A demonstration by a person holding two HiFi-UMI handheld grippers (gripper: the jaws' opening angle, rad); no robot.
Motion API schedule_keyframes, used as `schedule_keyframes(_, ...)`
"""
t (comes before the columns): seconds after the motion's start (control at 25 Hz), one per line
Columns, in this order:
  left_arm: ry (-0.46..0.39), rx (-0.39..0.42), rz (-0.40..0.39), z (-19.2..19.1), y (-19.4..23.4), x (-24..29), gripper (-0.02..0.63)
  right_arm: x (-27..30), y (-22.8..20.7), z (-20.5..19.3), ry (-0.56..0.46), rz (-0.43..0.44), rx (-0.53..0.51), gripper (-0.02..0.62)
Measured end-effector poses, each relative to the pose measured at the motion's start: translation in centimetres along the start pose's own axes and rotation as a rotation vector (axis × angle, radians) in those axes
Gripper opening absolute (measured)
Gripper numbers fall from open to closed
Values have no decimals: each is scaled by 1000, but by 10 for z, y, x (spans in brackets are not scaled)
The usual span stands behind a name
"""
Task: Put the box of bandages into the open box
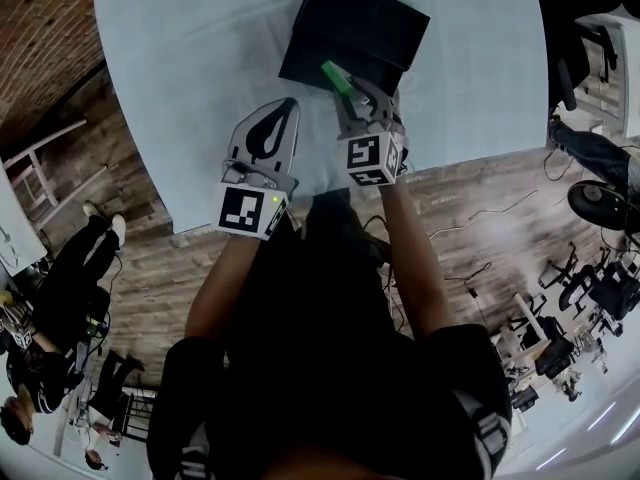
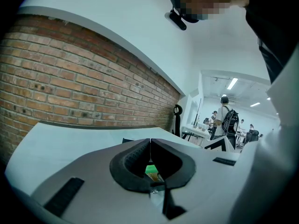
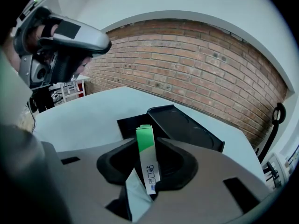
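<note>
The box of bandages point(image 1: 336, 75), slim, green at the top and white below, stands upright between the pads of my right gripper point(image 1: 347, 83), which is shut on it. It hangs over the near edge of the open black box point(image 1: 352, 30) at the far side of the table. In the right gripper view the box of bandages point(image 3: 145, 150) rises between the jaws of the right gripper point(image 3: 146, 143), with the open black box point(image 3: 180, 127) just beyond. My left gripper point(image 1: 289, 105) hovers to the left, shut and empty; its tips meet point(image 2: 150, 141).
The pale table point(image 1: 190, 78) ends at a near edge by my body, with wooden floor below. A brick wall point(image 3: 196, 64) runs behind the table. People and office chairs point(image 1: 600, 278) stand off to both sides.
</note>
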State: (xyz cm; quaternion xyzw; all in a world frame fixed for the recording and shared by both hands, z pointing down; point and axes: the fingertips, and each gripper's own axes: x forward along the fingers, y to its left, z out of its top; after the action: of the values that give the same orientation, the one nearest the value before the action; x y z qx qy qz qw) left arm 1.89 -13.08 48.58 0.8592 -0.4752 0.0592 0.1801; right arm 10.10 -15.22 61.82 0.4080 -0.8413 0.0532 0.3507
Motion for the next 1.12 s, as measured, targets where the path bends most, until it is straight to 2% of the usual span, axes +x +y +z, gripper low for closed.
schedule_keyframes(0.28,-2,-6,6,0,5,-3,32,5,8,0,6,31,7,141)
schedule_keyframes(0.6,-1,-13,8,-2,8,-6,32,13,21,-7,53,88,-33,164)
schedule_keyframes(0.76,-3,-16,6,-3,9,-8,32,16,28,-10,93,92,-108,172)
schedule_keyframes(1.12,-4,-21,9,-4,11,-11,32,13,31,-15,114,96,-104,181)
